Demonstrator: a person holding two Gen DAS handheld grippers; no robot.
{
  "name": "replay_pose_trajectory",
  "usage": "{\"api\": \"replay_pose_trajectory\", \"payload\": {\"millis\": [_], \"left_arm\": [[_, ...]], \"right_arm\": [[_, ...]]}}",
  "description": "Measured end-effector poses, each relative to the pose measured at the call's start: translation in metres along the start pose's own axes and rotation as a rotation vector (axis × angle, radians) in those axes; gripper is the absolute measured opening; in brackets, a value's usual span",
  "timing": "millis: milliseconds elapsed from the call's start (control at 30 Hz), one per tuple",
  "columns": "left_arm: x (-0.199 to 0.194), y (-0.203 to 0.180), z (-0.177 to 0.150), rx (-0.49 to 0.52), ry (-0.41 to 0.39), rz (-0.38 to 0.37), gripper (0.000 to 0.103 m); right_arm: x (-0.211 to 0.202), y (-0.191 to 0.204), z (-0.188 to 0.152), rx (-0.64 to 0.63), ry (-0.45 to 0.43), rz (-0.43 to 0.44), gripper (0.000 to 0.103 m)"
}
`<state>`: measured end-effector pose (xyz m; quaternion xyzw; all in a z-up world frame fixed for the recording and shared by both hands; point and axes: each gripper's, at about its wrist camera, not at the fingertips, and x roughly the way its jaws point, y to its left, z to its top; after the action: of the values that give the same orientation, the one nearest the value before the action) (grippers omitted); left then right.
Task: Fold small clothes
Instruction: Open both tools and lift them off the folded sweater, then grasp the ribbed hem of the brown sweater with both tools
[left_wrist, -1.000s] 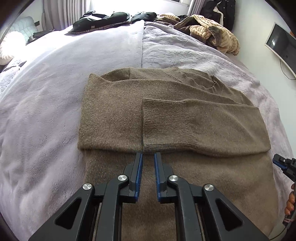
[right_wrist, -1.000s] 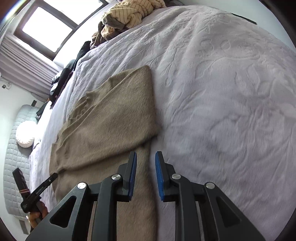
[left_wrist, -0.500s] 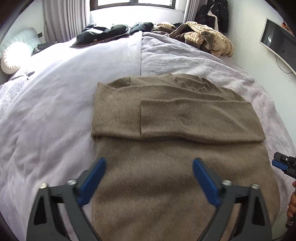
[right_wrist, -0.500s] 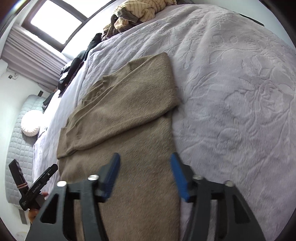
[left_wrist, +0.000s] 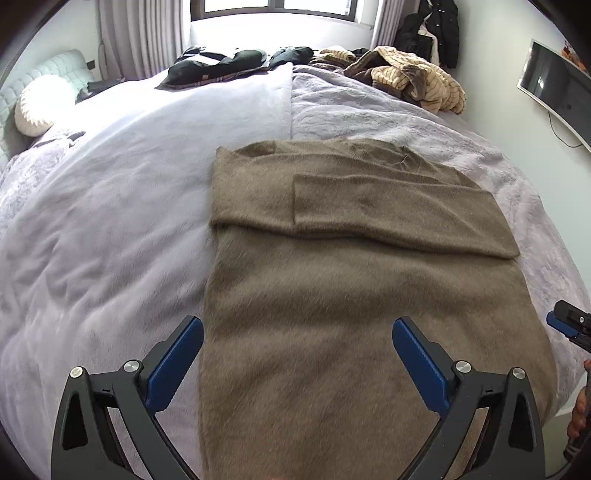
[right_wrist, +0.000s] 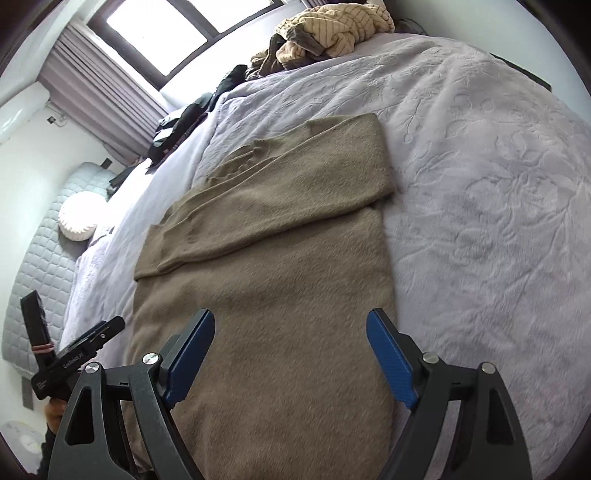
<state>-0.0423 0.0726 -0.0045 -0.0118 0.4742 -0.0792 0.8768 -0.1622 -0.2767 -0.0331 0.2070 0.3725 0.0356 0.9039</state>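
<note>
A brown knit sweater (left_wrist: 332, 288) lies flat on the bed, both sleeves folded across its chest. My left gripper (left_wrist: 297, 332) hovers above the sweater's lower body, jaws spread wide and empty, with its left pad near the sweater's left edge. In the right wrist view the same sweater (right_wrist: 280, 295) runs down the middle. My right gripper (right_wrist: 290, 328) stands over its lower right part, its jaws still opening with nothing pressed between the blue pads. The right gripper's tip (left_wrist: 567, 323) peeks in at the right edge of the left wrist view.
A lilac plush bedspread (left_wrist: 110, 221) covers the bed. Dark garments (left_wrist: 221, 62) and a tan striped pile (left_wrist: 413, 74) lie at the far end under the window. A round white cushion (left_wrist: 40, 107) sits far left. A wall screen (left_wrist: 554, 85) hangs on the right.
Both grippers went from nearly shut to wide open and drew back toward the sweater's hem, so more of the garment shows. The sweater stayed flat with its sleeves folded.
</note>
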Motion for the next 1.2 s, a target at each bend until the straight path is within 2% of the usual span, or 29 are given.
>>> {"api": "replay_pose_trajectory", "payload": {"millis": [33,67,233,500,633,800,933,1033,1100,1200], "left_arm": [[-0.001,0.004,-0.005,-0.007,0.01,-0.003,0.102],[-0.001,0.008,-0.01,-0.01,0.026,-0.032,0.102],[-0.011,0.028,-0.034,-0.066,0.035,-0.078,0.102],[-0.029,0.049,-0.07,-0.081,0.028,-0.066,0.102],[-0.035,0.062,-0.087,-0.095,0.043,-0.1,0.102],[-0.043,0.069,-0.103,-0.094,0.058,-0.177,0.102],[-0.05,0.069,-0.12,-0.097,0.095,-0.298,0.102],[-0.052,0.064,-0.13,-0.093,0.127,-0.382,0.102],[-0.052,0.059,-0.136,-0.077,0.146,-0.412,0.102],[-0.051,0.049,-0.142,-0.039,0.159,-0.401,0.102]], "right_arm": [[-0.001,0.002,-0.003,-0.004,0.001,0.008,0.1],[-0.004,0.003,-0.006,-0.008,-0.005,0.019,0.103],[-0.008,0.007,-0.018,-0.004,0.049,0.092,0.103],[-0.008,0.002,-0.035,0.045,0.065,0.125,0.103],[-0.017,-0.003,-0.044,0.062,0.048,0.164,0.103],[-0.031,-0.011,-0.06,0.045,0.059,0.209,0.103],[-0.045,-0.022,-0.076,0.027,0.06,0.277,0.103],[-0.052,-0.036,-0.094,0.031,0.096,0.356,0.103],[-0.053,-0.044,-0.106,0.037,0.125,0.381,0.103],[-0.049,-0.054,-0.128,0.032,0.173,0.392,0.103]]}}
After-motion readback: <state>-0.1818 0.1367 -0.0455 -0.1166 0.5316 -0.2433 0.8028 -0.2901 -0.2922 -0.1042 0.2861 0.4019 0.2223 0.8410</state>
